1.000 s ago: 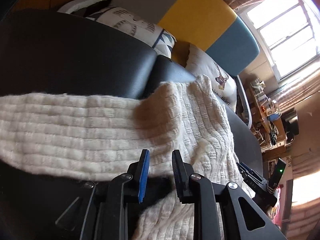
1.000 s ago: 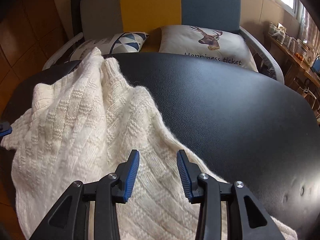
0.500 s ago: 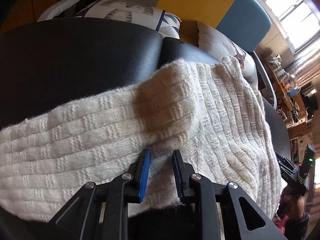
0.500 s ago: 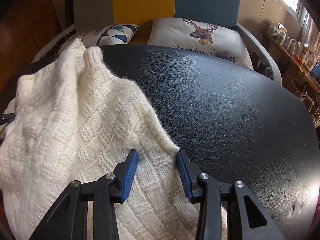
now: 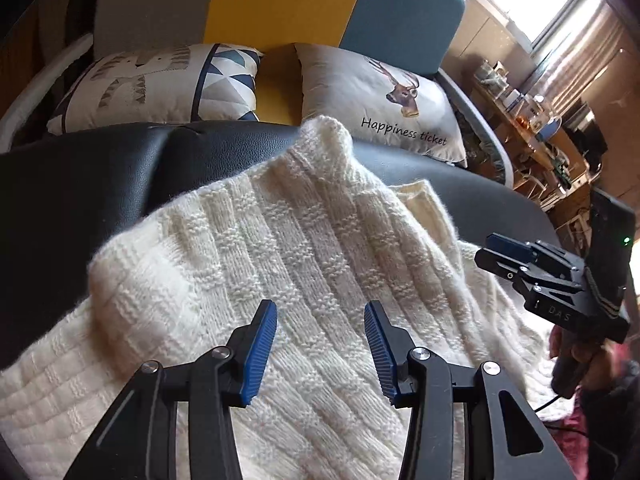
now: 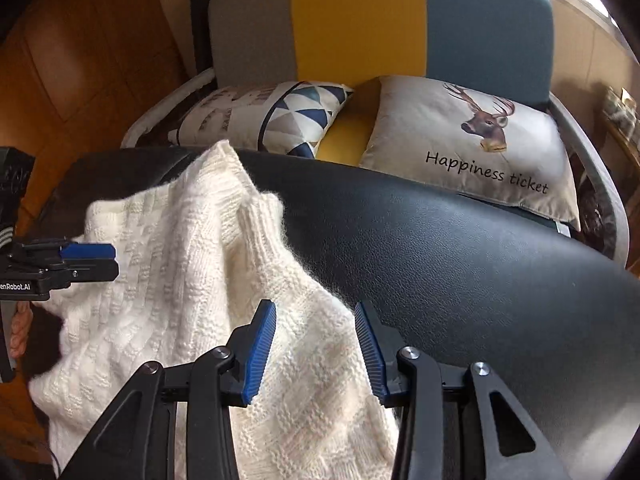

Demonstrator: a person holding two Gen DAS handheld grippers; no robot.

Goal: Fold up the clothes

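**Mia:** Tongs first! The left gripper has just been opening. A moment ago its blue pads were close together at the edge of the white knitted sweater, with a bit of wool between them. Now they stand apart and hang over the wool, and nothing is pinched.

**Ben:** And the right gripper?

**Mia:** Its jaws are apart too, about as wide as before. They sit over the sweater's right edge, not squeezing it.

**Ben:** So what does that mean for the folding?

**Mia:** I think one fold was just laid down and let go. A second ago the sleeve lay stretched out to the left. Now it is tucked in over the body. Next they need a new place to grab.

**Ben:** Where is the sweater?

**Mia:** On the black leather tabletop, in a bunched heap on its left half. One point of it reaches the far edge. The right half is bare.

**Ben:** What else is around?

**Mia:** Past the far edge is a grey, yellow and blue sofa, with a triangle-patterned cushion and a deer cushion. Nothing is on the sweater. Only the two grippers are near each other.
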